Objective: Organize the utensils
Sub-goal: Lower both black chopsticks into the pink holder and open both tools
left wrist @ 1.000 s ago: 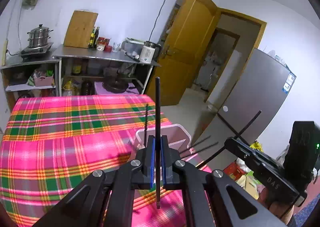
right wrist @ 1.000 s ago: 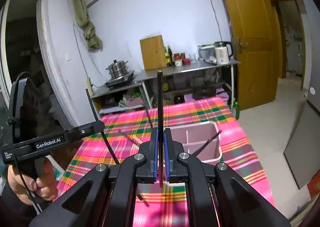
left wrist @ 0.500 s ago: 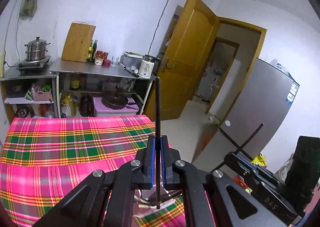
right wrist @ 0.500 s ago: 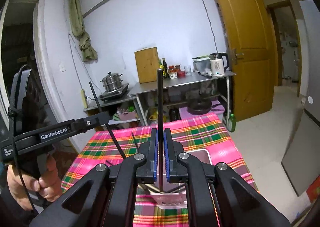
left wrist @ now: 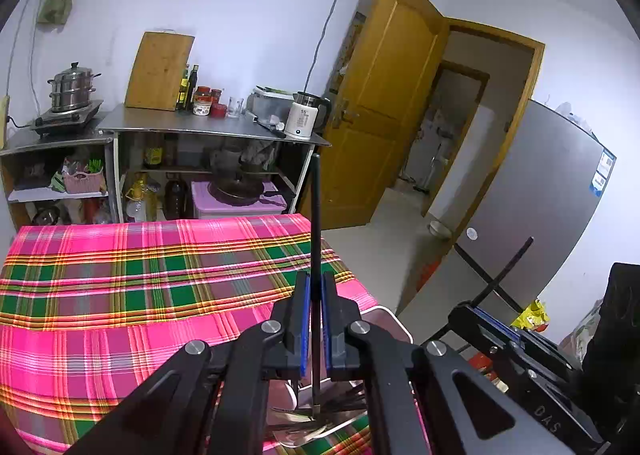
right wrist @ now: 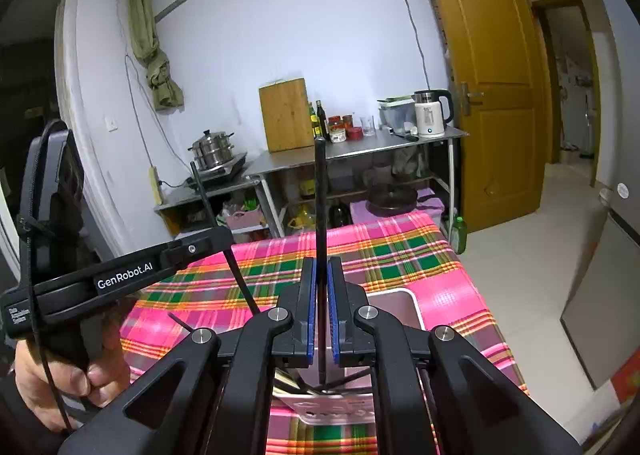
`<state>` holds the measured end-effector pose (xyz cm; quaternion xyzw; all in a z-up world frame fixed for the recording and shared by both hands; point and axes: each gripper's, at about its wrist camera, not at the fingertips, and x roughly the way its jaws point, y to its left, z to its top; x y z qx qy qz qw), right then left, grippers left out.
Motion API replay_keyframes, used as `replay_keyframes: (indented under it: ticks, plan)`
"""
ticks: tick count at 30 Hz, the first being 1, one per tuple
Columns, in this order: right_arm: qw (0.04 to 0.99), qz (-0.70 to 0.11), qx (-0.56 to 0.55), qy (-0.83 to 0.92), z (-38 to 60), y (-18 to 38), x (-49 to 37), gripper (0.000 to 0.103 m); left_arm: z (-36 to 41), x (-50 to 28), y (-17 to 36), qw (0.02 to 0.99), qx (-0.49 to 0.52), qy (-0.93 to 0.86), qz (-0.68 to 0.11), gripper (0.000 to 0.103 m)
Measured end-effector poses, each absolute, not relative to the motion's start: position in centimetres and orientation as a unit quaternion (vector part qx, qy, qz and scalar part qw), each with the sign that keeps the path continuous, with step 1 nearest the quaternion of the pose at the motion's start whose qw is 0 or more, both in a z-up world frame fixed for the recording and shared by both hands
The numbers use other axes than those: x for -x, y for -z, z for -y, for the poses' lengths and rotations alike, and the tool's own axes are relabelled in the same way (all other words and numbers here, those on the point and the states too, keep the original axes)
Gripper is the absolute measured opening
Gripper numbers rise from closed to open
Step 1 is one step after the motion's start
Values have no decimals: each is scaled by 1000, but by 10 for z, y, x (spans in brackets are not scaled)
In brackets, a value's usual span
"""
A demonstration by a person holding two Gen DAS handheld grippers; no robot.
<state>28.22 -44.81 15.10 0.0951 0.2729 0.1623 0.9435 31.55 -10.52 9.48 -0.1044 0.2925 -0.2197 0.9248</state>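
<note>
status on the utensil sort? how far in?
Partway. Done: several utensils already lie in the pink bin. In hand: the left gripper and the right gripper each clamp one black chopstick upright above the bin. Left: drop both in. Any loose pieces on the cloth are hidden behind the grippers.

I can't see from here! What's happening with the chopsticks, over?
Left tongs shut on a chopstick. Right tongs shut on another chopstick. Pink utensil box below. Nothing blocking.
</note>
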Motion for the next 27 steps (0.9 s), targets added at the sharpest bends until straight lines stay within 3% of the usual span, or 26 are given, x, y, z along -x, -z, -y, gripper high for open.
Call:
replay_keyframes:
  ticks: [21, 27]
  plan:
    - [935, -312, -68, -157, 438, -136, -283, 6, 113, -297, -72, 919, 68, 224, -316, 6]
    - [941, -302, -65, -141, 443, -148, -275, 14, 105, -286, -83, 923, 71, 220, -309, 12]
